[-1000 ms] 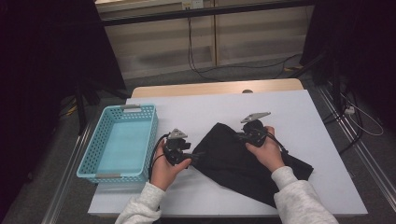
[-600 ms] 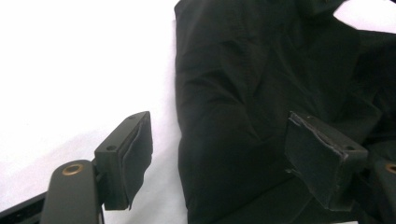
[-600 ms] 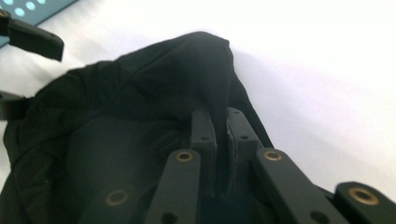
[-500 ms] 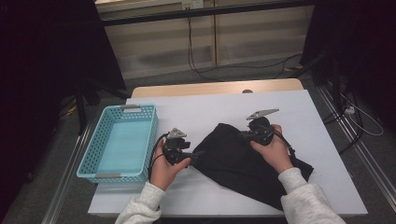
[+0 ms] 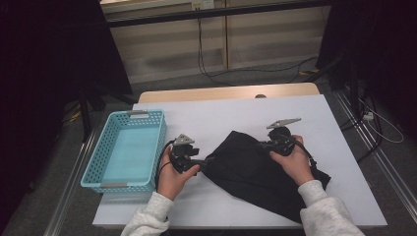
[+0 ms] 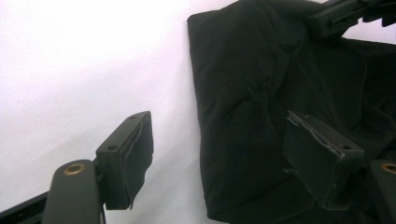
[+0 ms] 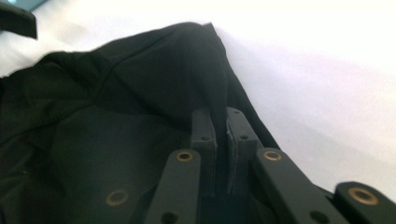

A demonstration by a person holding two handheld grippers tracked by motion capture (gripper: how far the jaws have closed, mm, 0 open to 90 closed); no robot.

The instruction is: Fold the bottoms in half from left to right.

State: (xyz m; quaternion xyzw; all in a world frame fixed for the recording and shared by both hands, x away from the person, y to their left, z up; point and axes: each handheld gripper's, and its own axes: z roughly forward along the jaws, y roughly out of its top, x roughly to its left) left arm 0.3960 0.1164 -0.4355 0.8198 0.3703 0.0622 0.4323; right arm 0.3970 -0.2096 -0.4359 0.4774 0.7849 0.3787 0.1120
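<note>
— Cloth [image 5: 255, 169], where is it seen?

— A black cloth is spread over the white table [image 5: 231, 113], lower centre to lower right of the high view, crumpled, with one tip running toward the lower right edge. In the left gripper view it takes up the right half of the frame, its folded edge standing out against the white top.

— And the right gripper [image 5: 269, 144]?

— It is held at the cloth's upper right part in the high view, right of centre. In the right gripper view [image 7: 221, 140] the jaws are pressed together on a raised fold of the cloth, which is pulled up into a peak between the pads.

— The left gripper [image 5: 202, 161]?

— It is seen left of centre in the high view, at the cloth's left corner. In the left gripper view [image 6: 229, 149] the jaws are spread wide: one pad is set over bare table at lower left, the other over the cloth at lower right. The cloth's edge is seen between them, and no pressing of the pads on it is visible.

— Anything else on the table?

— A blue basket [image 5: 98, 164] is set at the left of the high view, just beside the left hand [image 5: 174, 172]. The right hand [image 5: 294, 164] is laid over the cloth.
</note>
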